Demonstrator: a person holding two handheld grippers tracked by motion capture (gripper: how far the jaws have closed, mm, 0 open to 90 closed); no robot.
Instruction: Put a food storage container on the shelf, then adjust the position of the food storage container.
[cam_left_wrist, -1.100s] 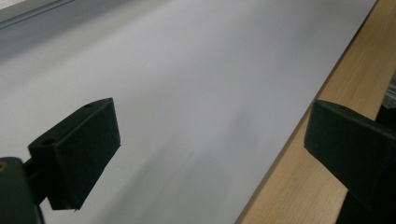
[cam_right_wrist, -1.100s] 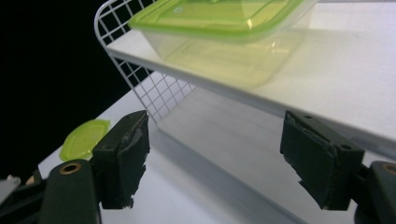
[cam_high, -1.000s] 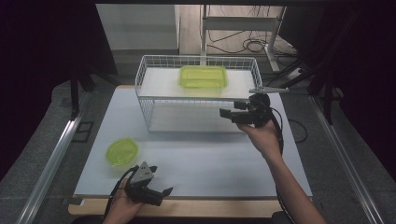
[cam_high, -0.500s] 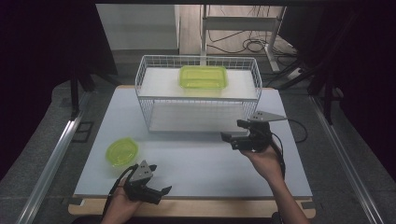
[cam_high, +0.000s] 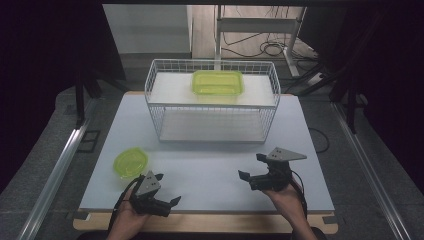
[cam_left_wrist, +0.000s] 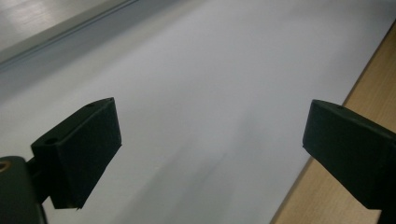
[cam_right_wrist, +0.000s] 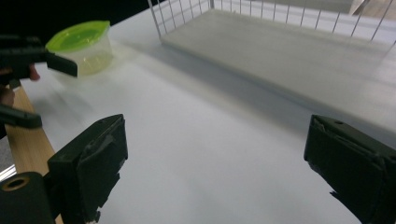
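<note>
A round clear tub with a green lid (cam_high: 131, 162) (cam_right_wrist: 84, 44) stands on the white table (cam_high: 210, 170) at the front left. A rectangular green container (cam_high: 218, 82) rests on the top shelf of a white wire rack (cam_high: 212, 107) (cam_right_wrist: 280, 46) at the table's back. My left gripper (cam_high: 167, 189) (cam_left_wrist: 210, 140) is open and empty near the front edge, just right of the round tub. My right gripper (cam_high: 251, 166) (cam_right_wrist: 215, 154) is open and empty at the front right, pointing left toward the tub.
The rack's lower shelf (cam_high: 210, 125) holds nothing. A wooden strip (cam_high: 210, 220) (cam_left_wrist: 336, 200) runs along the table's front edge. Cables and a metal stand (cam_high: 260, 30) lie on the floor behind the table. Open white surface stretches between the two grippers.
My right gripper has drawn back from beside the rack toward the front edge and come down lower. The left gripper has stayed nearly still.
</note>
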